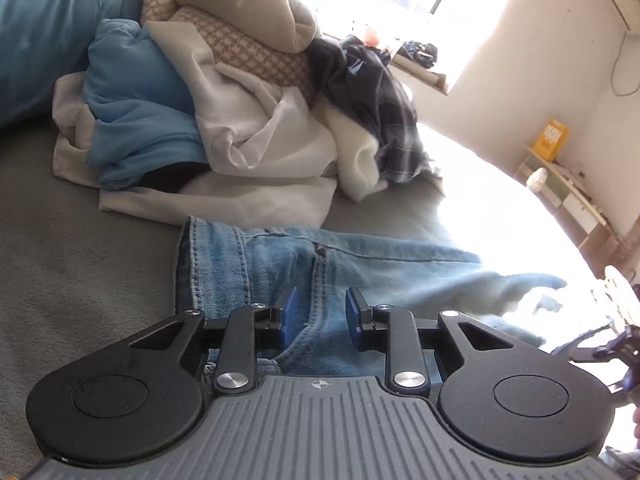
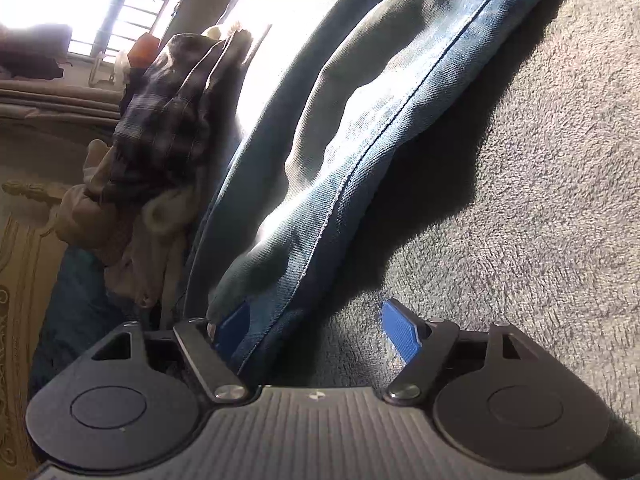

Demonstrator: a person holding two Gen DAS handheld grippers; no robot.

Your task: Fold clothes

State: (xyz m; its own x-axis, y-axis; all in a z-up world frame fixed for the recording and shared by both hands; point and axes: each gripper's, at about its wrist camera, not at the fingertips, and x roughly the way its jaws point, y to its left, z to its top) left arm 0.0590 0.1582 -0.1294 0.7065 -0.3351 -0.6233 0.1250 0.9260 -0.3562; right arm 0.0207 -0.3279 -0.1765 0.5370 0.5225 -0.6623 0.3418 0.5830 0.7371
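Looking along both grippers, we see the jeans lying flat on the grey bed; left gripper jaws slightly apart above the crotch seam, right gripper jaws wide, straddling a leg's edge unpinched.

A bed with a grey fleecy cover carries light-blue jeans laid flat, and beyond them a heap of crumpled clothes lying toward its far edge.

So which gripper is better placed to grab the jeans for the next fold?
Probably the right gripper: its wide-open jaws already straddle the jeans edge. The left gripper hovers over the denim, barely parted.
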